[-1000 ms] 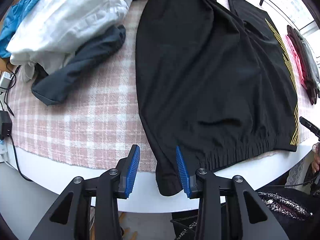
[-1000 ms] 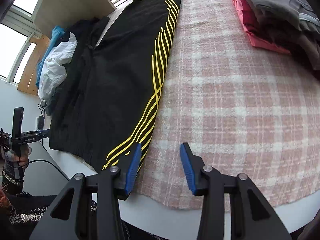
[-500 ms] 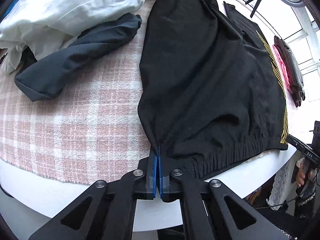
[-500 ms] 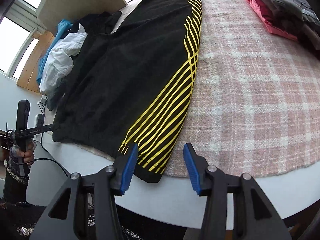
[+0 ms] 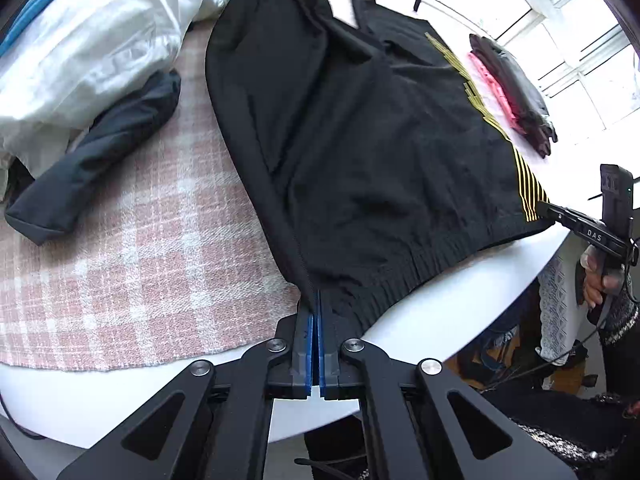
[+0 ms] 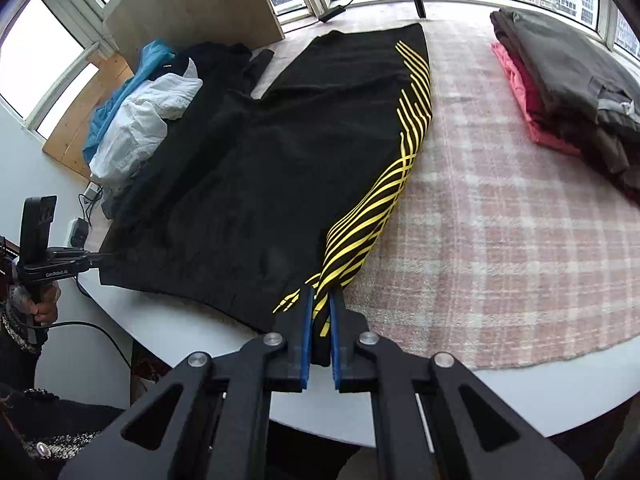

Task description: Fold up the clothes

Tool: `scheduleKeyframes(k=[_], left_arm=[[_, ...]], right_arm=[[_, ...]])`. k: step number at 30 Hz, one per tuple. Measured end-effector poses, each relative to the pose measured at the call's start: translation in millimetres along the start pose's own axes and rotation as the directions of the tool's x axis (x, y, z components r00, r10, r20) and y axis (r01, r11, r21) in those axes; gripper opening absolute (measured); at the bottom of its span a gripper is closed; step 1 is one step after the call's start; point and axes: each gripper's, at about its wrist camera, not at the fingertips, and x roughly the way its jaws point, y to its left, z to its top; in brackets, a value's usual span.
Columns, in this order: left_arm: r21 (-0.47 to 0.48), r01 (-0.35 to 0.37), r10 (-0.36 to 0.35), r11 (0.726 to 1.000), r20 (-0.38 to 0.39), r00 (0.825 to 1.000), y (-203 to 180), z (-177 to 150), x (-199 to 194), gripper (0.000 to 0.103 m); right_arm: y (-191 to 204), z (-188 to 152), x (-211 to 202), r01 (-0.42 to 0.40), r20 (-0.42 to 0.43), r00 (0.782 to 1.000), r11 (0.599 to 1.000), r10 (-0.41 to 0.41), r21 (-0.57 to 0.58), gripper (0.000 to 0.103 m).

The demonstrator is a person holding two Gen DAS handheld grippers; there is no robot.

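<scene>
Black shorts (image 5: 360,152) with yellow side stripes (image 6: 372,216) lie spread on the pink plaid cloth (image 5: 152,248), waistband at the near table edge. My left gripper (image 5: 315,312) is shut on the waistband's left corner. My right gripper (image 6: 319,304) is shut on the striped right corner. The right gripper also shows at the right in the left wrist view (image 5: 552,208), and the left gripper at the left in the right wrist view (image 6: 96,258).
A pile of unfolded clothes, white (image 5: 92,52), blue and dark grey (image 5: 100,148), lies left of the shorts. A folded stack of grey and pink clothes (image 6: 560,92) sits at the far right. The white table edge (image 5: 440,320) runs just under the waistband.
Both grippers moved in to the waistband corners and closed on them. The left shut first, the right after it. The waistband is now lifted slightly at both ends.
</scene>
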Motion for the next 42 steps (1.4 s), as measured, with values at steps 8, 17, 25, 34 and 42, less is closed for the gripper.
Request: scheduleKeyframes(k=[8, 17, 25, 34, 42], left_arm=[[-0.001, 0.118, -0.118, 0.993, -0.012, 0.993, -5.9, -28.6, -5.3, 0.001], [-0.032, -0.074, 0.074, 0.997, -0.002, 0.997, 55.7, -36.7, -56.1, 0.007], [0.009, -0.119, 0.117, 0.993, 0.144, 0.983, 47.9, 131.3, -41.8, 0.015], [-0.080, -0.182, 0.187, 0.980, 0.071, 0.980, 44.2, 255.8, 54.4, 0.020], [-0.065, -0.246, 0.253, 0.967, 0.123, 0.960, 46.4, 279.9, 54.7, 0.001]], right_arm=[[23.1, -15.9, -21.4, 0.140, -0.091, 0.984, 0.984, -0.151, -0.112, 0.008], [21.6, 18.0, -42.6, 0.163, -0.141, 0.972, 0.969, -0.190, -0.184, 0.018], [85.7, 190.5, 40.4, -0.070, 0.027, 0.997, 0.967, 0.078, -0.243, 0.032], [120.6, 318.9, 243.5, -0.290, -0.204, 0.944, 0.947, 0.259, -0.138, 0.032], [134.7, 328.0, 292.6, -0.359, -0.259, 0.913, 0.922, 0.315, -0.146, 0.003]])
